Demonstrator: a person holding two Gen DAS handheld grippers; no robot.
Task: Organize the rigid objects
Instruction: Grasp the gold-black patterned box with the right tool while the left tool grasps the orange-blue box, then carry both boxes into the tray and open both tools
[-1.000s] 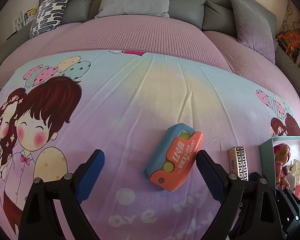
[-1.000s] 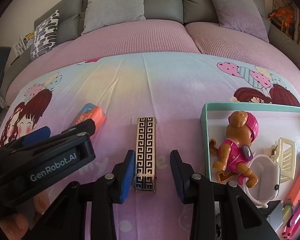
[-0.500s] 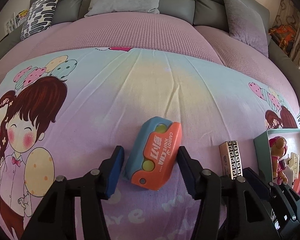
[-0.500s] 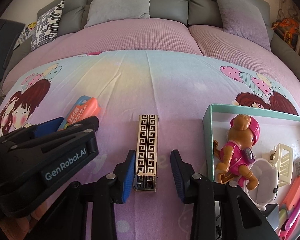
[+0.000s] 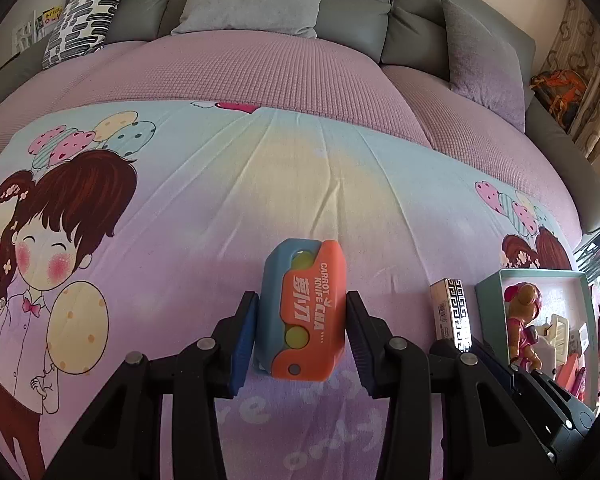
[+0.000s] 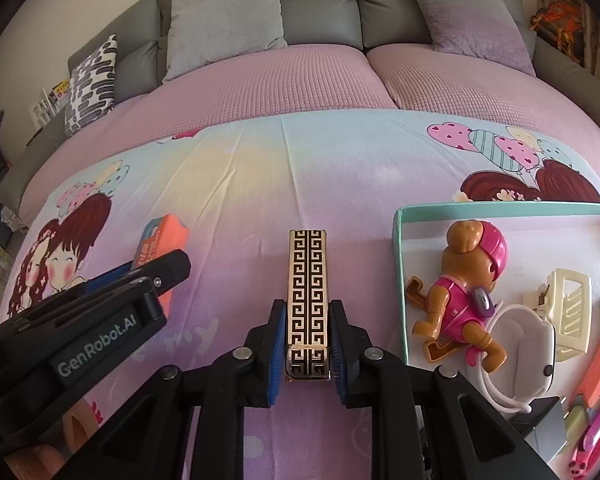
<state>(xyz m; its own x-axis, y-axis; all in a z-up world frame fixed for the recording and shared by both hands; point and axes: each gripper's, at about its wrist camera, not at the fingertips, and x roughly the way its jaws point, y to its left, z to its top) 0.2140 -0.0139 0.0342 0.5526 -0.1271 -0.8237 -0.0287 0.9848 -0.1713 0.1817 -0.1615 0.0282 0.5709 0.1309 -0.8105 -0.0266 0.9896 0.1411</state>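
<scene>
An orange and blue carrot knife toy (image 5: 303,312) lies on the cartoon bedsheet. My left gripper (image 5: 300,334) is shut on its two sides. The toy also shows in the right wrist view (image 6: 160,246), behind the left gripper's body. A long black and gold patterned box (image 6: 307,296) lies on the sheet. My right gripper (image 6: 307,348) is shut on its near end. The box also shows at the right of the left wrist view (image 5: 450,312).
A teal box (image 6: 398,280) at the right holds a pink and brown toy dog (image 6: 460,292), a cream hair clip (image 6: 568,312), a white item and pens. Grey pillows (image 6: 224,28) and a sofa back line the far edge of the bed.
My left gripper moved forward and closed from wide open onto the carrot knife toy. My right gripper closed from a small gap onto the patterned box.
</scene>
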